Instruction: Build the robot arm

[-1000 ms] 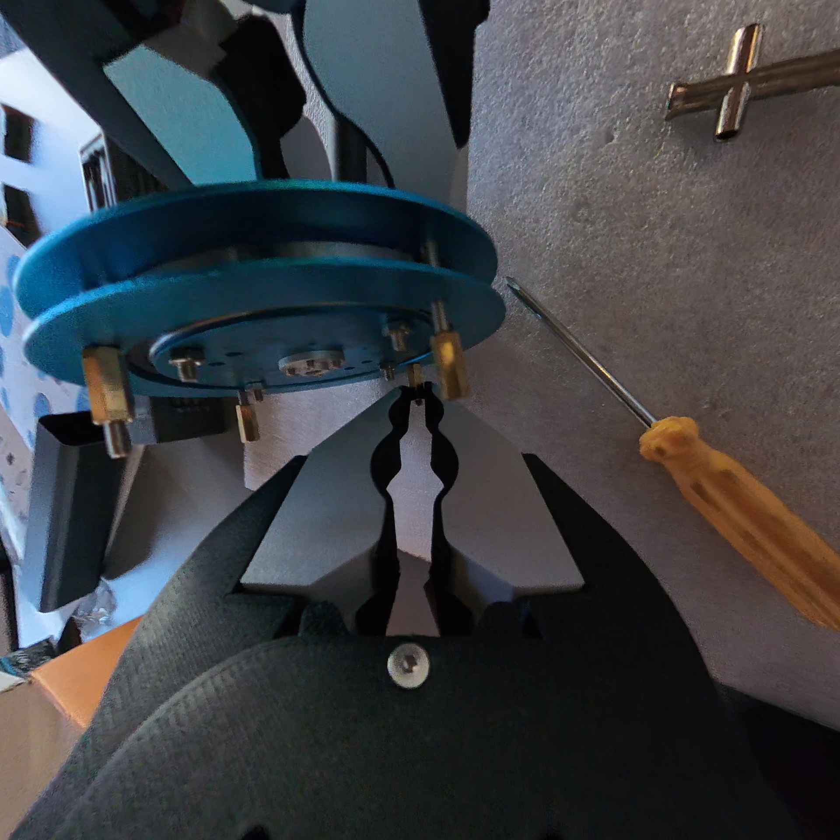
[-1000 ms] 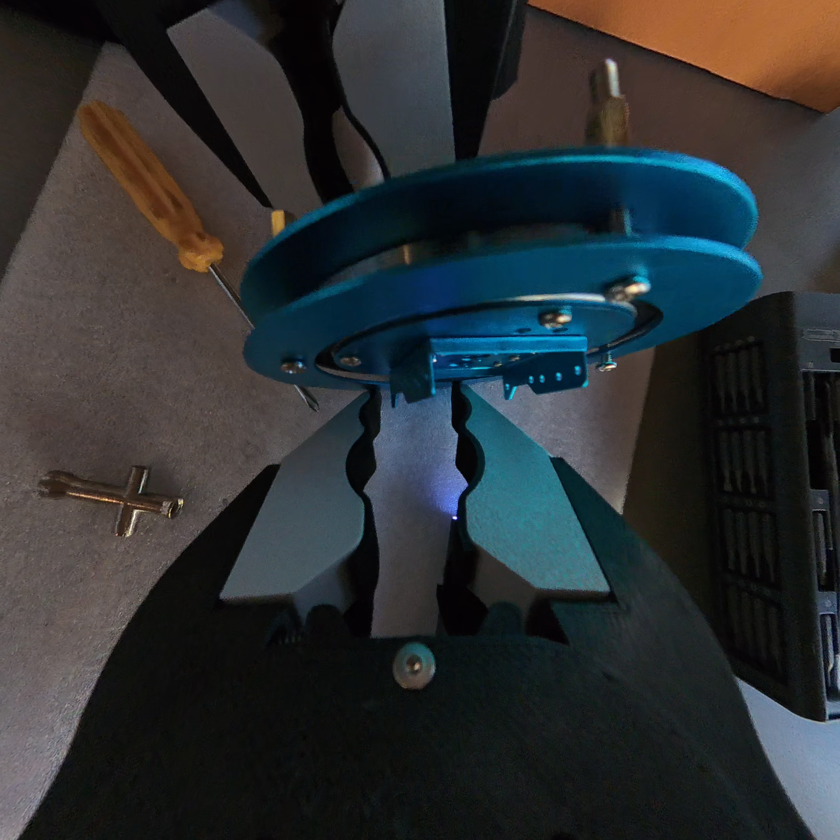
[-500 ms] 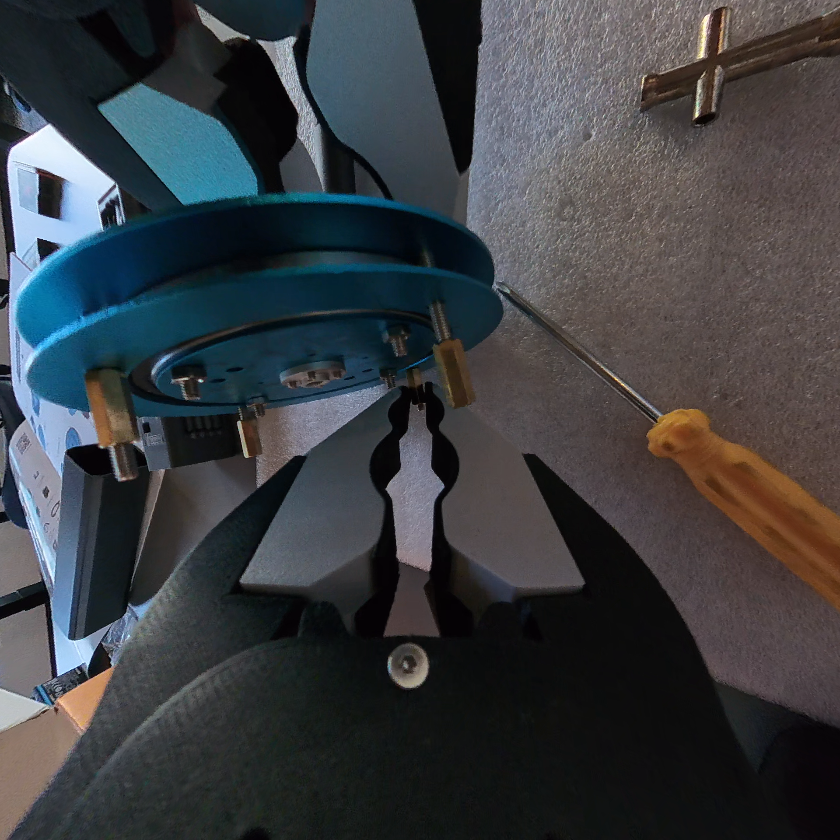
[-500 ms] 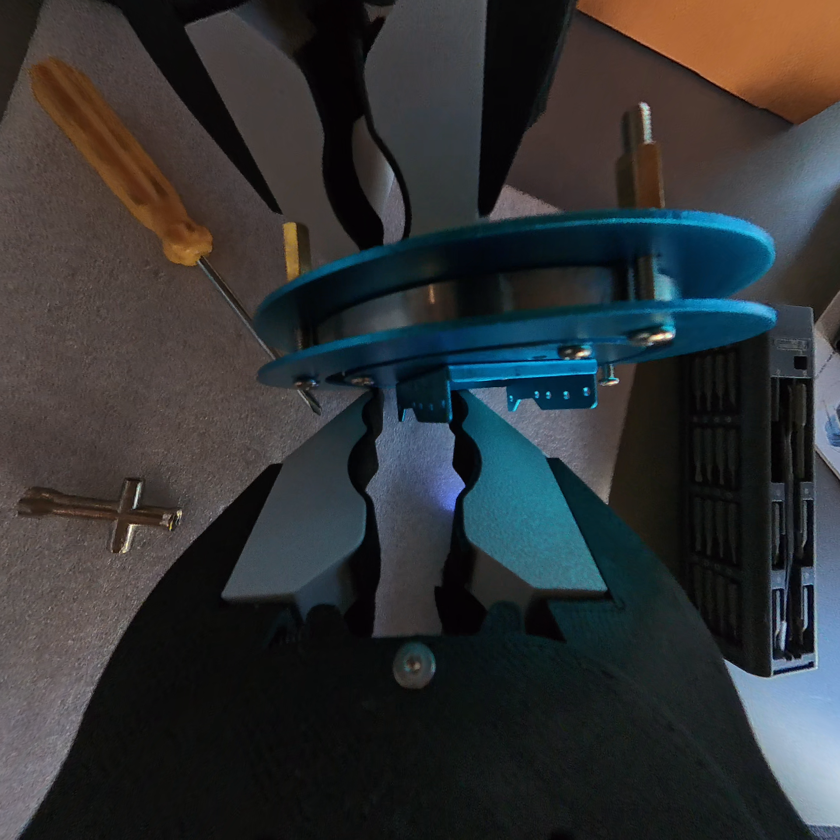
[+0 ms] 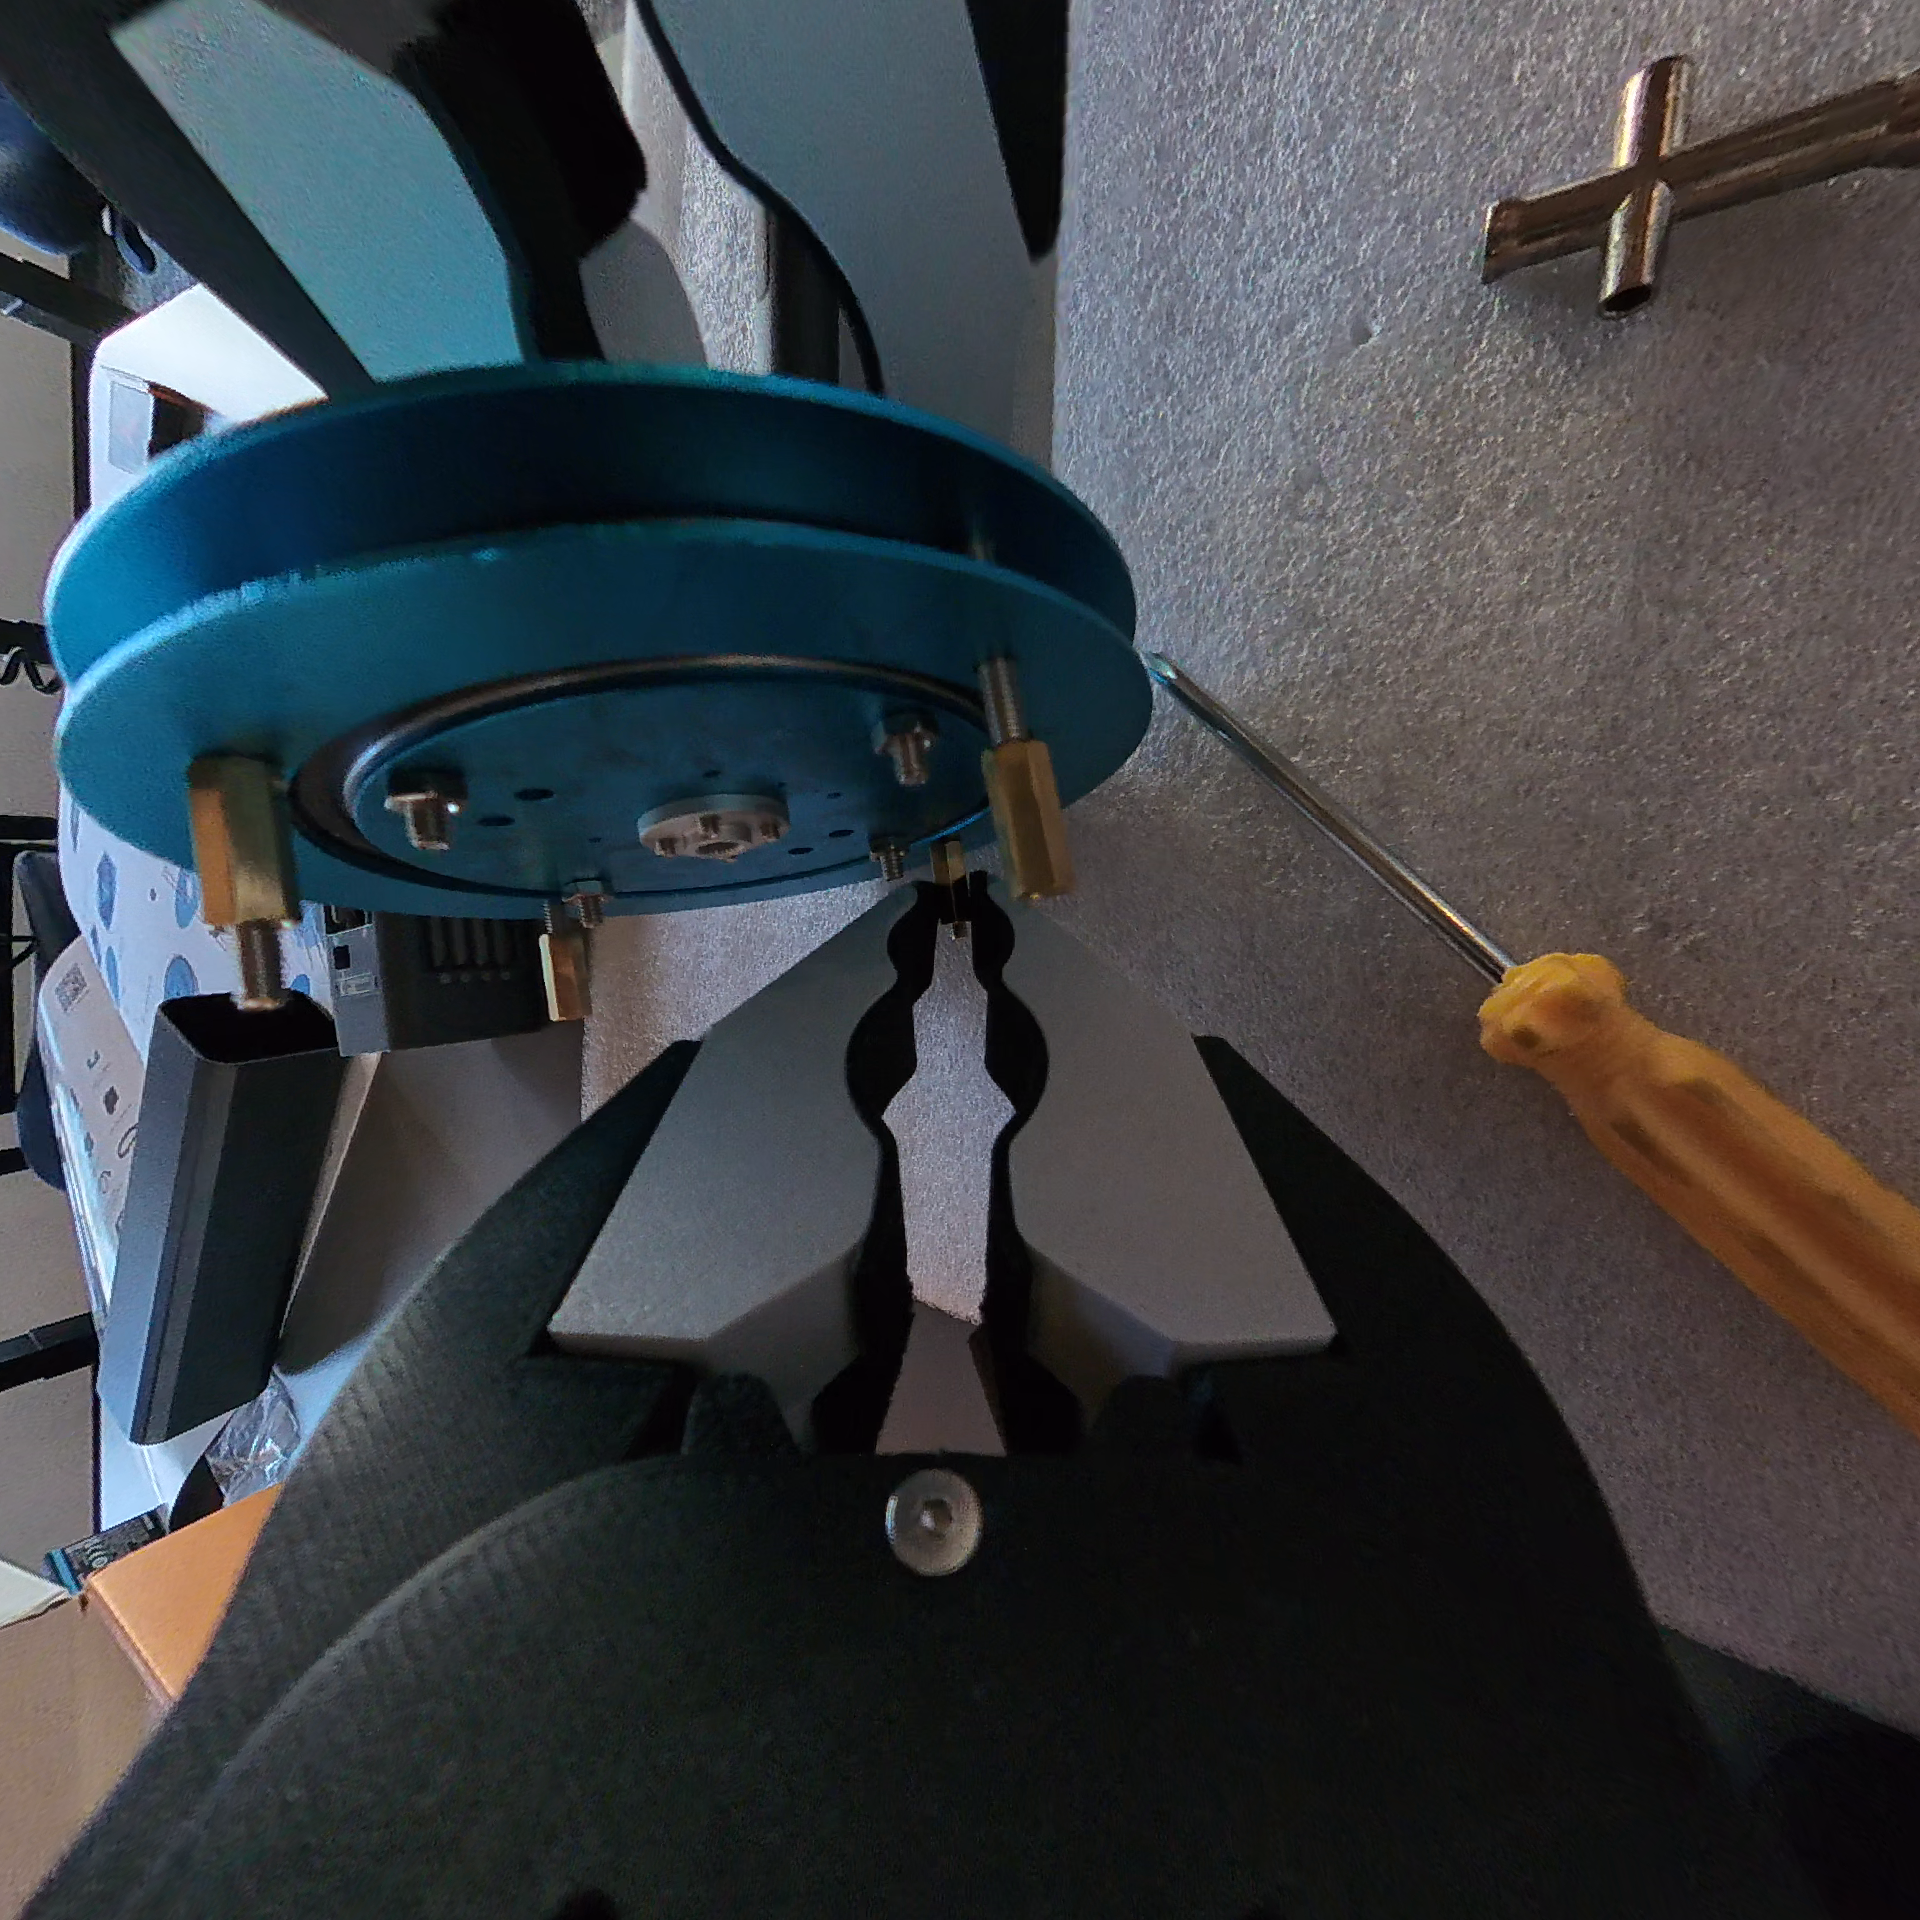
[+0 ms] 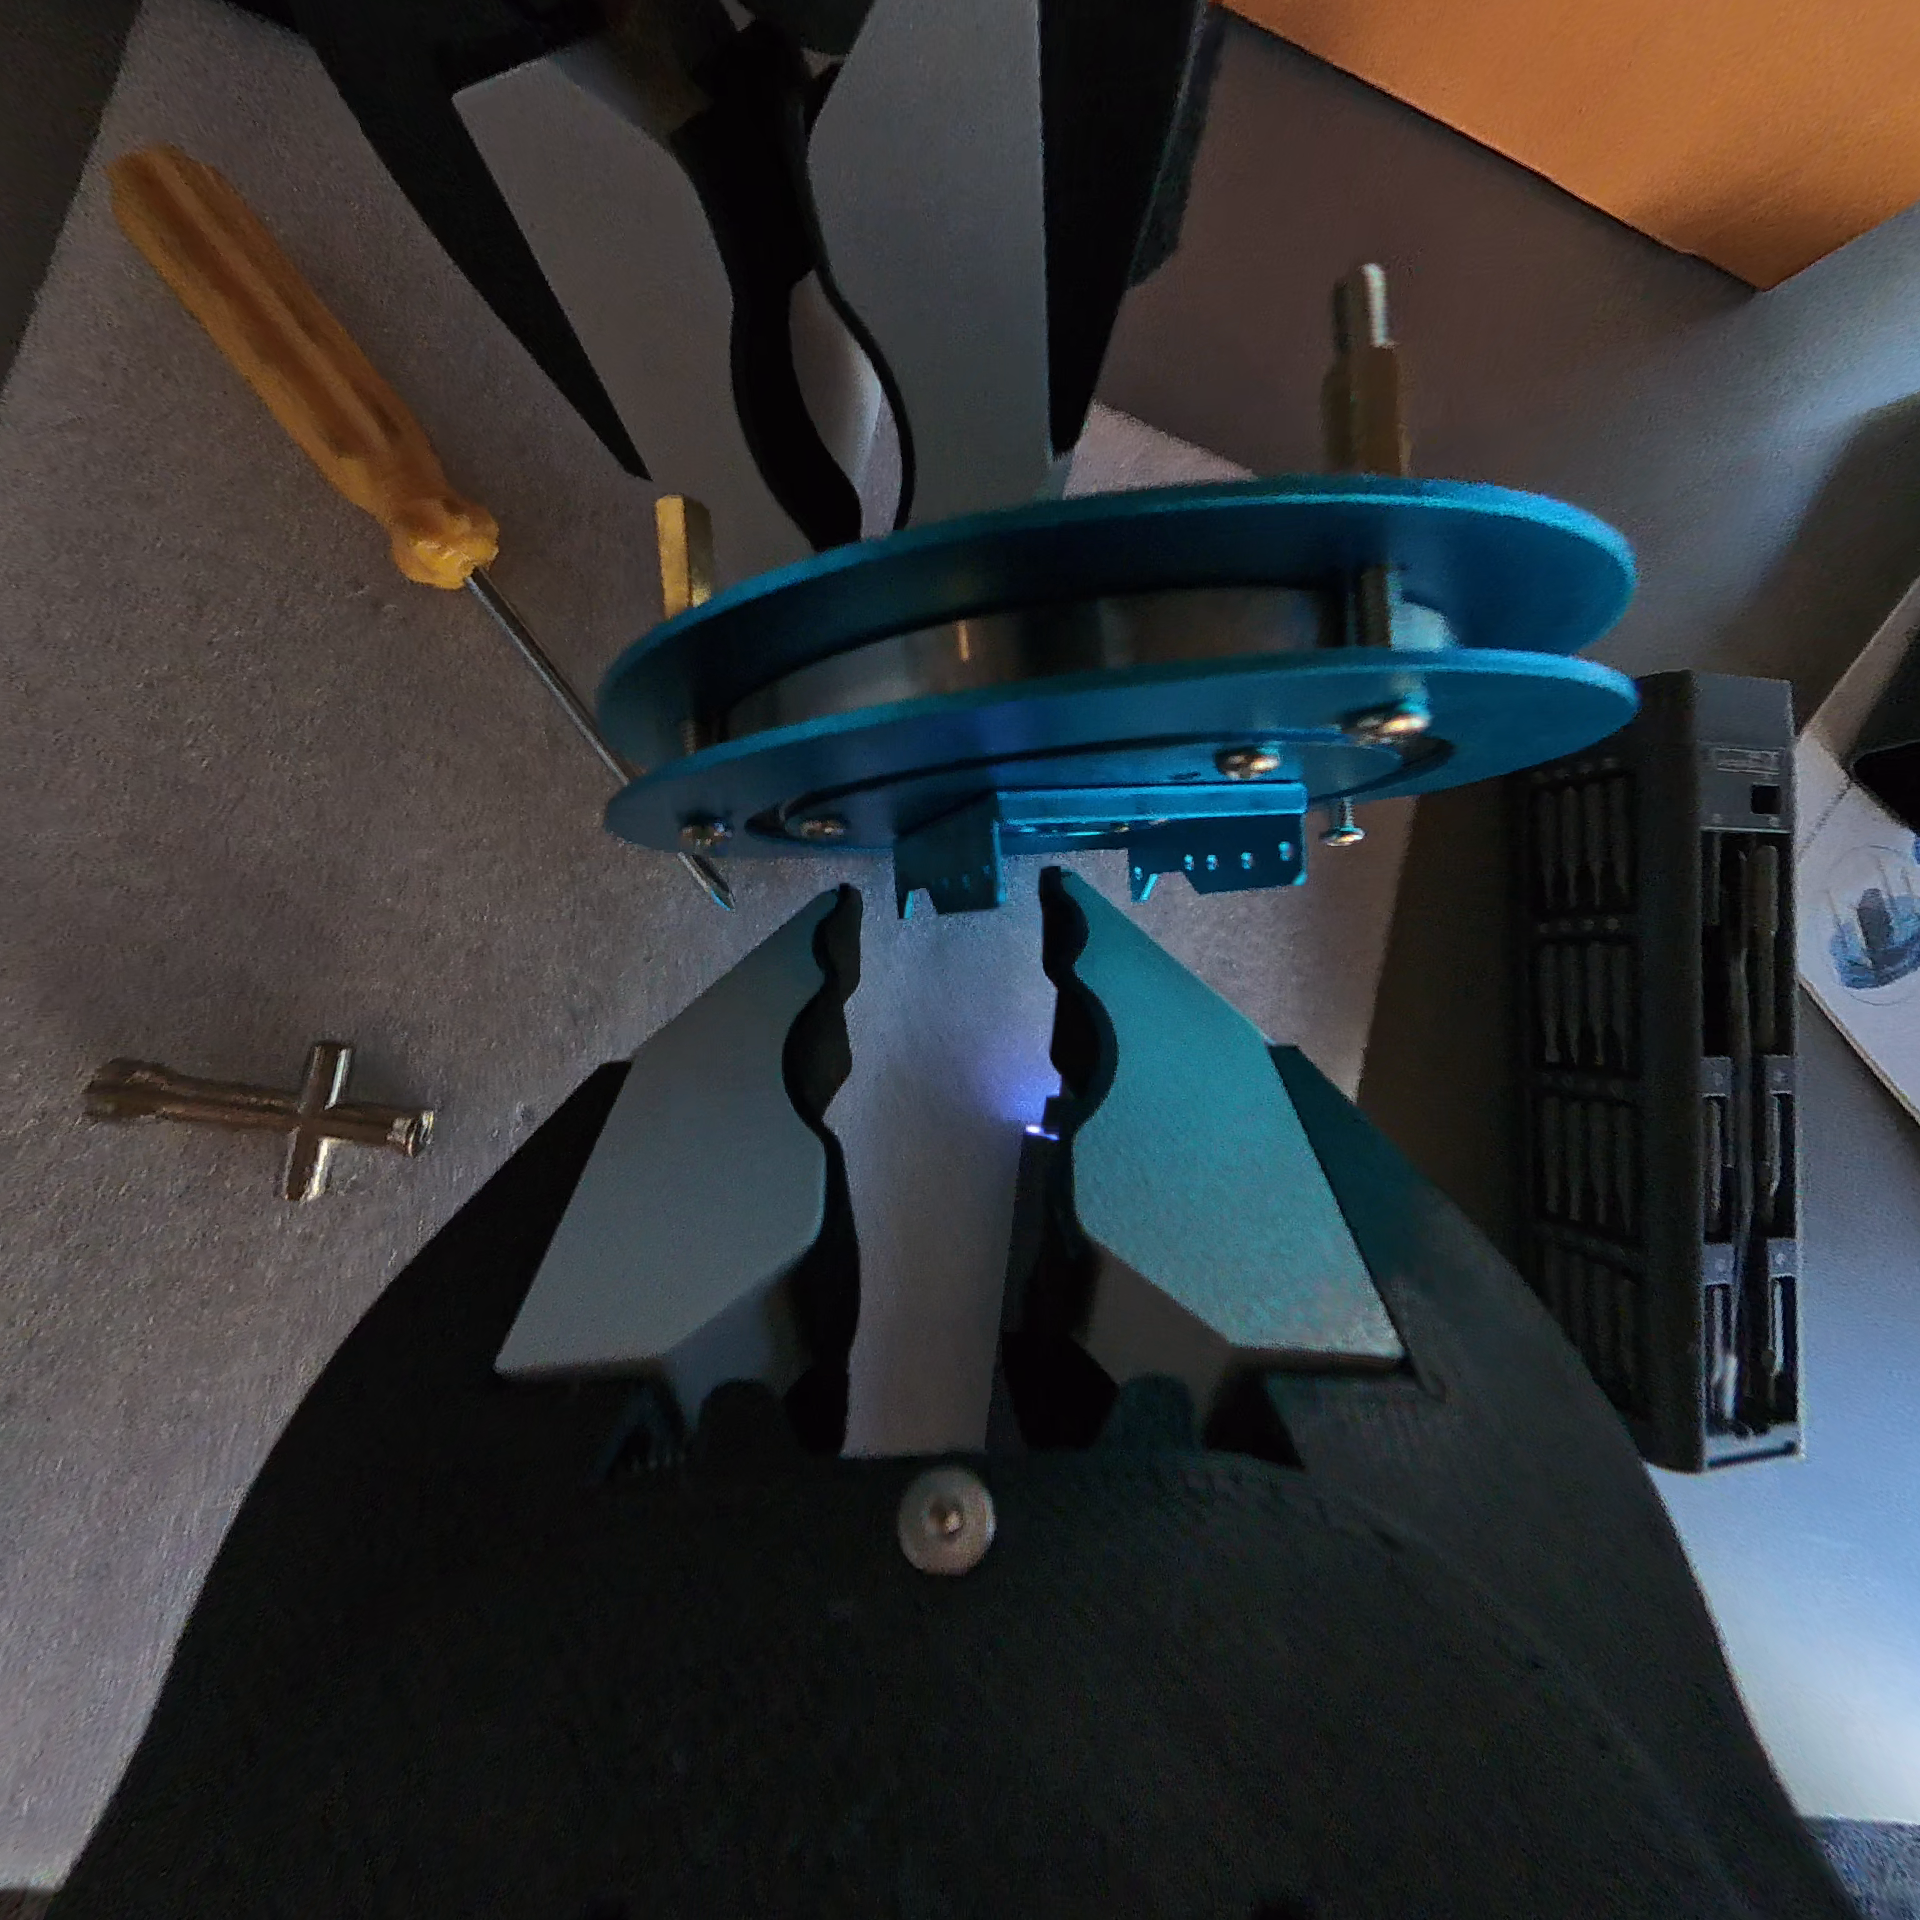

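A blue double-disc assembly [image 5: 623, 644] with brass standoffs and screws is held off the grey foam mat [image 5: 1558, 623]. My left gripper [image 5: 951, 914] is shut on a small brass standoff [image 5: 951, 883] at the disc's near edge. My right gripper [image 6: 951, 894] faces the assembly's other side [image 6: 1143, 582]. Its jaws stand partly open on either side of a blue bracket [image 6: 951, 842], with a small gap on each side. The opposite gripper's fingers show beyond the disc in each view, in the left wrist view [image 5: 862, 156] and in the right wrist view [image 6: 935, 208].
A yellow-handled screwdriver [image 5: 1714, 1164] [image 6: 301, 364] lies on the mat with its tip under the disc. A metal cross wrench [image 5: 1642, 177] [image 6: 270, 1117] lies beyond it. A black bit case [image 6: 1652, 1039] stands beside the mat. An orange cardboard box [image 6: 1662, 104] is nearby. The tips of both grippers are at nearly the same place.
The disc has tilted and shows more edge-on in the right wrist view. The left gripper keeps its hold on the standoff. The bit case has slid rightward in the right wrist view.
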Motion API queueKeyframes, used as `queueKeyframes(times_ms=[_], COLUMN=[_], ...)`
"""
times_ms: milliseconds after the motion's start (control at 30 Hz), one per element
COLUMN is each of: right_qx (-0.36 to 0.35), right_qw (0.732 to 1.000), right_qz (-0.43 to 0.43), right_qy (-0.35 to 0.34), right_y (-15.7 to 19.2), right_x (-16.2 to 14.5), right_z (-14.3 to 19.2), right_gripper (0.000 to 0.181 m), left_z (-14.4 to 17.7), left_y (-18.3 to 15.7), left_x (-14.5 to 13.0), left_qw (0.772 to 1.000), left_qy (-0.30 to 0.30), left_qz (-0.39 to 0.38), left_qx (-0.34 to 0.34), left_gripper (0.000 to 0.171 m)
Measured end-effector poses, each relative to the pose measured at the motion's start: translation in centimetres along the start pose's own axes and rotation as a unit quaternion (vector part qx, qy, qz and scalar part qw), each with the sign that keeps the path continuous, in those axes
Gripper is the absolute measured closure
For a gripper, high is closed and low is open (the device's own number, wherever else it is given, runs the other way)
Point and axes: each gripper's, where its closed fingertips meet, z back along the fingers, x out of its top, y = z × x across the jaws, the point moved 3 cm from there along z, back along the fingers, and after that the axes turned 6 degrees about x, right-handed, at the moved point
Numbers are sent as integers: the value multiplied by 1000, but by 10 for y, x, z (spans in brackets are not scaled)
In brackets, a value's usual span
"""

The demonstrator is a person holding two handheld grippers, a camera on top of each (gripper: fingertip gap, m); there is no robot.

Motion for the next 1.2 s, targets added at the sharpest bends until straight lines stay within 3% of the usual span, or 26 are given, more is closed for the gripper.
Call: queueKeyframes(times_ms=[367,600,767,1000,1200], right_qx=[6,-7,15,96,102], right_qw=[999,994,994,978,980], right_qz=[-17,-91,-85,-185,-169], right_qy=[47,52,64,19,11], right_y=[-9,-25,-17,-17,-6], right_x=[-38,-73,-81,-88,-80], right_z=[34,66,64,50,56], right_gripper=[144,144,150,153,162], left_z=[-1,-1,-1,-1,-1], left_y=[0,0,0,-1,0], left_x=[0,0,0,0,0], left_qw=[1000,1000,1000,1000,1000], left_qy=[0,2,1,3,2], left_qz=[1,-2,0,-3,-3], left_qx=[2,2,3,3,1], left_gripper=[167,167,167,167,167])
